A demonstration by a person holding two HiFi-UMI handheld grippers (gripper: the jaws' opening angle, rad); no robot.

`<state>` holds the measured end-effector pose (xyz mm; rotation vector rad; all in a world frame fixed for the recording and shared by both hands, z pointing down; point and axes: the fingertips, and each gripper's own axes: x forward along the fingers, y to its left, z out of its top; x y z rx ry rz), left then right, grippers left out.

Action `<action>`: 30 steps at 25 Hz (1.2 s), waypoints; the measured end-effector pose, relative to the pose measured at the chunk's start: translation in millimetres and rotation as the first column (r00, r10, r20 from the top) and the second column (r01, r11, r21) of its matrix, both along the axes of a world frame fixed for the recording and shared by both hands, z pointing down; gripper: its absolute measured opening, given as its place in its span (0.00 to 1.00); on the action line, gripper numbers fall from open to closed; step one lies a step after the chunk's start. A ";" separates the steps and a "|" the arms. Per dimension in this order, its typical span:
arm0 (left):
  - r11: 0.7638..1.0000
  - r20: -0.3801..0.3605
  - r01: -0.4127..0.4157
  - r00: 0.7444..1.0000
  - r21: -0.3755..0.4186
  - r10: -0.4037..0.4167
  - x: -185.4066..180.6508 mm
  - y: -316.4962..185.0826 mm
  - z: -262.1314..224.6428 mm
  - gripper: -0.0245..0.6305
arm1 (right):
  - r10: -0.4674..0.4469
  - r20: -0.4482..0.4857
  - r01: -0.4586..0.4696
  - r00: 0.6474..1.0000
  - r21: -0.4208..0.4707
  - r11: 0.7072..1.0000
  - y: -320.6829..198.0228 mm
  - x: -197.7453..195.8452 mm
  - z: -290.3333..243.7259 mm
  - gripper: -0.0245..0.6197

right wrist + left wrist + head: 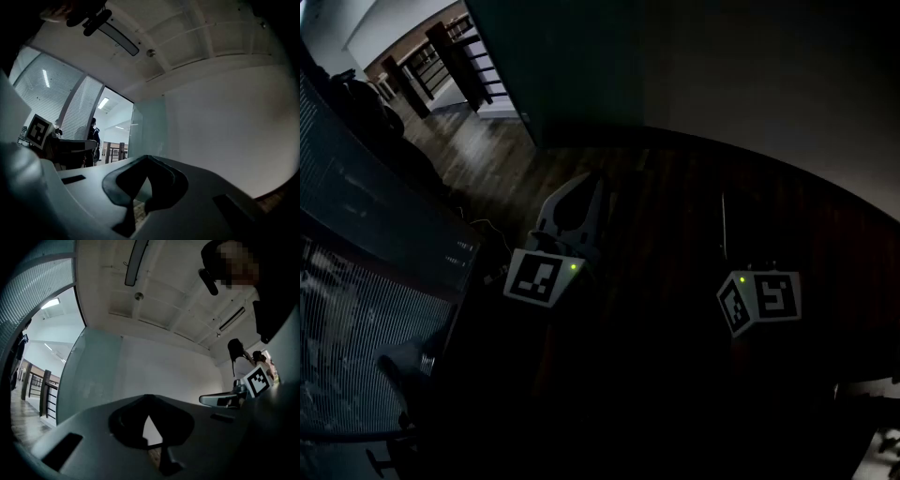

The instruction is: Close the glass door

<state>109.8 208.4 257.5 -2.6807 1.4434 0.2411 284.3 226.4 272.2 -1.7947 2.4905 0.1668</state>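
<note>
Left gripper (149, 399), right gripper (147, 160) — jaws together, holding nothing; glass door (147, 126) ahead, well apart.

You have the glass door (572, 66) standing open ahead of you. In the head view it is a tall, dark teal pane, upright, with its lower edge down at the wooden floor (506, 141) and the lit doorway (441, 56) just to its left. From the left gripper view it shows as a pale grey-green sheet (93, 376) lying flat alongside the white wall (168, 371), its left edge bordering the bright opening. The right gripper view gives you the same translucent greenish panel (147, 126). It looks frosted, though the dim light leaves that unsure.
</note>
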 end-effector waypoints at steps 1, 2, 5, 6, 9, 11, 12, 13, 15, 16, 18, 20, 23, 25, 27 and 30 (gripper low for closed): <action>1.000 0.000 0.000 1.000 -0.001 0.000 0.5 -0.1 0.4 0.04 | 0.000 0.001 0.000 1.000 -0.001 1.000 -0.1 0.6 0.2 0.04; 1.000 0.001 0.000 1.000 -0.001 0.000 1.0 -0.3 0.7 0.04 | 0.000 0.001 0.000 1.000 -0.001 1.000 -0.4 1.1 0.4 0.04; 1.000 0.001 0.000 1.000 -0.004 0.000 1.7 -1.4 1.1 0.04 | -0.002 0.001 0.002 1.000 -0.003 1.000 -1.5 1.7 0.0 0.04; 1.000 0.001 0.000 1.000 -0.005 0.000 1.5 -1.6 1.0 0.04 | -0.002 0.001 0.002 1.000 -0.003 1.000 -1.8 1.4 -0.3 0.04; 1.000 0.001 0.001 1.000 -0.006 -0.001 0.2 -1.6 0.3 0.04 | -0.002 -0.001 0.002 1.000 -0.003 1.000 -1.9 -0.1 -1.3 0.04; 1.000 0.002 0.002 1.000 -0.003 -0.002 -0.6 -0.7 0.3 0.04 | -0.001 -0.001 0.001 1.000 -0.004 1.000 -1.0 -0.5 -0.6 0.04; 1.000 0.003 0.002 1.000 -0.002 -0.002 -0.9 -0.1 0.7 0.04 | -0.001 -0.001 0.001 1.000 -0.004 1.000 -0.4 -0.6 -0.1 0.04; 1.000 0.003 0.002 1.000 -0.002 -0.002 -1.2 0.4 1.1 0.04 | -0.001 -0.001 0.001 1.000 -0.004 1.000 0.0 -0.6 0.4 0.04; 1.000 0.001 0.003 1.000 -0.003 -0.003 -1.3 0.5 1.3 0.04 | 0.000 -0.001 0.000 1.000 -0.003 1.000 0.3 -0.1 0.3 0.04; 1.000 0.001 0.003 1.000 -0.004 -0.003 -1.0 0.2 1.3 0.04 | 0.001 -0.001 -0.001 1.000 -0.003 1.000 0.2 0.4 -0.2 0.04; 1.000 0.001 0.004 1.000 -0.005 -0.004 -0.2 -0.1 1.2 0.04 | 0.001 -0.003 -0.001 1.000 -0.003 1.000 0.2 1.1 -0.7 0.04; 1.000 0.000 0.004 1.000 -0.006 -0.004 -0.5 0.2 1.3 0.04 | 0.001 -0.006 -0.001 1.000 -0.003 1.000 0.7 0.8 -0.6 0.04; 1.000 0.004 0.003 1.000 -0.005 -0.003 -1.3 -0.4 2.3 0.04 | 0.000 -0.008 0.000 1.000 -0.003 1.000 0.2 -0.3 0.4 0.04; 1.000 0.004 0.004 1.000 -0.007 -0.004 -0.3 -1.2 2.4 0.04 | -0.002 -0.006 0.001 1.000 -0.005 1.000 -1.0 0.8 0.4 0.04; 1.000 0.006 0.007 1.000 -0.009 -0.007 1.1 -1.7 2.9 0.04 | -0.006 0.002 0.006 1.000 -0.008 1.000 -1.8 3.1 0.5 0.04; 1.000 0.008 0.014 1.000 -0.013 -0.014 3.1 -3.6 3.4 0.04 | -0.021 0.025 0.021 0.999 -0.009 1.000 -4.3 5.5 0.1 0.04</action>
